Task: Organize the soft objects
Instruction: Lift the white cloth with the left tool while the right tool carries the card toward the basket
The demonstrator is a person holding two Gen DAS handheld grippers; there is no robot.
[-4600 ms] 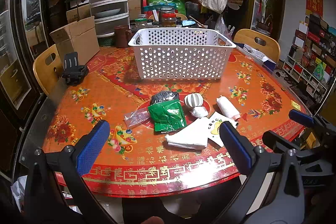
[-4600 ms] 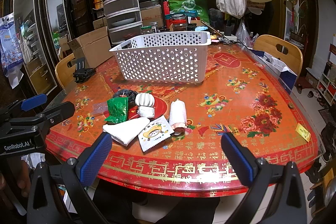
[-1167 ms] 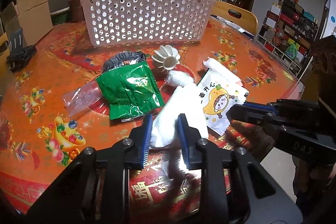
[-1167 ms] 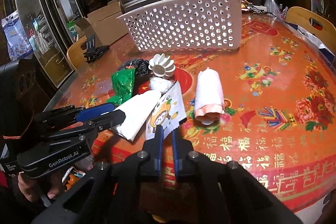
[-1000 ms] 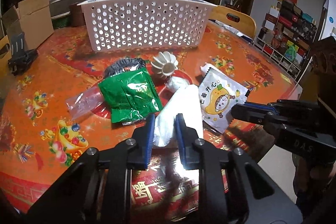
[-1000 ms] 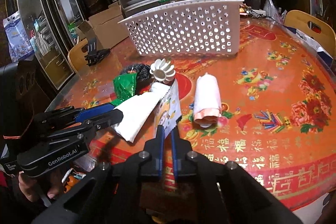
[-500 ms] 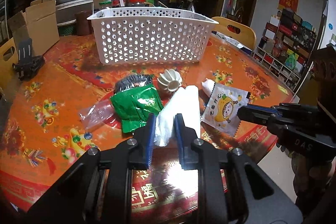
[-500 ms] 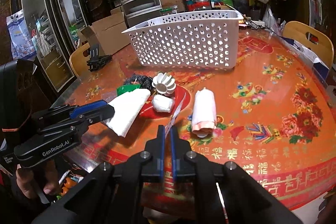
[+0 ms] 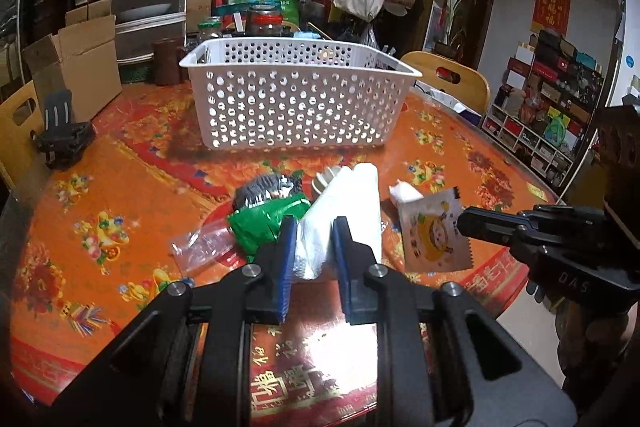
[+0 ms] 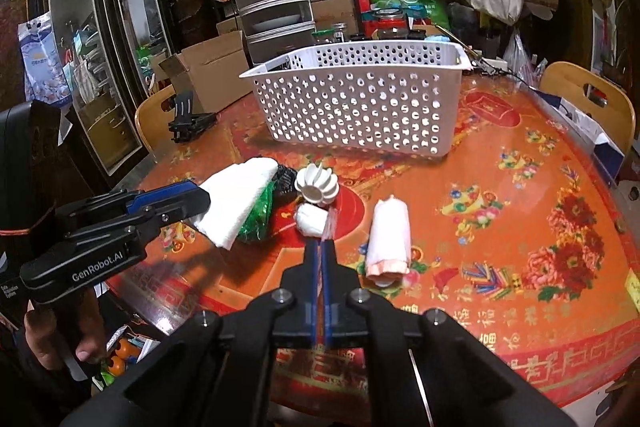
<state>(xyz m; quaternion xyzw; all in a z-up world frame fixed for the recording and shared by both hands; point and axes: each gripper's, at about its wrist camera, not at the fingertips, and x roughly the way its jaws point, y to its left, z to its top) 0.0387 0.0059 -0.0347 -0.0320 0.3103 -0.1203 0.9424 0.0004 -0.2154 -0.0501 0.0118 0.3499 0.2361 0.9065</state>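
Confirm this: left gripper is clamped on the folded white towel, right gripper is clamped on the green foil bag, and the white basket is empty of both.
One thing is wrong. The right gripper is shut on the flat cartoon sachet, not the green foil bag, which lies on the table; the left wrist view shows this. The left gripper does clamp the white towel, and neither is in the basket.

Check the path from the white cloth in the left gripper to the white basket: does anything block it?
Nothing visible blocks it. The white cloth is lifted in the left gripper; the green packet and ribbed white piece lie low on the table, before the white basket.

White perforated basket (image 9: 296,99), green packet (image 9: 262,223), red-orange floral table (image 9: 120,187).
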